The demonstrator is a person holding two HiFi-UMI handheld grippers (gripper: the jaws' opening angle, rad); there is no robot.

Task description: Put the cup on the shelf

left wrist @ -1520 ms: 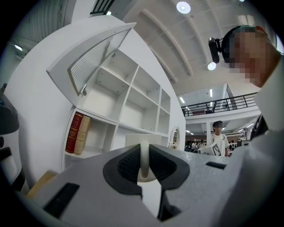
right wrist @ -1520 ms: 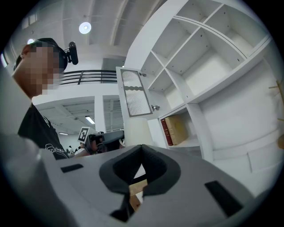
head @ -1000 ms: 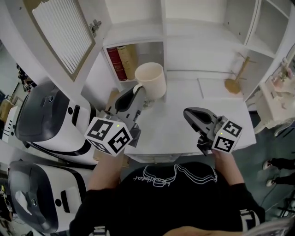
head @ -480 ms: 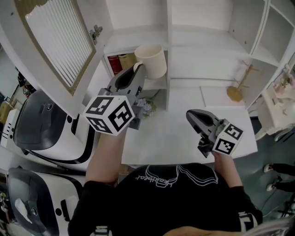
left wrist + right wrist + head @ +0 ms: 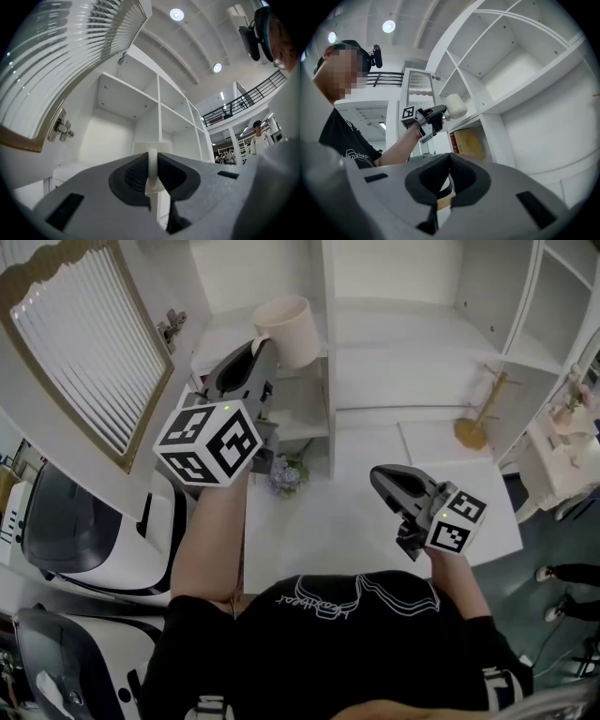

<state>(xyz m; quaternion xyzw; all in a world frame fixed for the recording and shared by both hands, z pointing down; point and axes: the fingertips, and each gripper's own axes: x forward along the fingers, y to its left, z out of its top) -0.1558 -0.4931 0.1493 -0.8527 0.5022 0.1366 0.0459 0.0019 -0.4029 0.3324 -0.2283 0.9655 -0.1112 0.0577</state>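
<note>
A cream cup [image 5: 281, 326] hangs in the air in front of the upper left compartment of the white shelf unit [image 5: 328, 352]. My left gripper [image 5: 262, 345] is shut on its rim; in the left gripper view the thin wall of the cup [image 5: 152, 169] stands pinched between the pads of my left gripper [image 5: 152, 182]. The right gripper view shows the cup [image 5: 455, 106] held sideways by the left gripper [image 5: 440, 112] at the shelf edge. My right gripper [image 5: 380, 476] stays low over the white table [image 5: 337, 512], shut [image 5: 449, 174] and empty.
An open louvred cabinet door [image 5: 80, 362] stands left of the shelf. Purple flowers [image 5: 287, 474] sit under the left arm, and a wooden stand [image 5: 473, 423] at the back right. Books [image 5: 466, 140] fill the lower compartment. White appliances [image 5: 84, 531] stand left of the table.
My left gripper has lifted the cup from the level of the lower compartment with the books up to the upper compartment. The right gripper has hardly moved.
</note>
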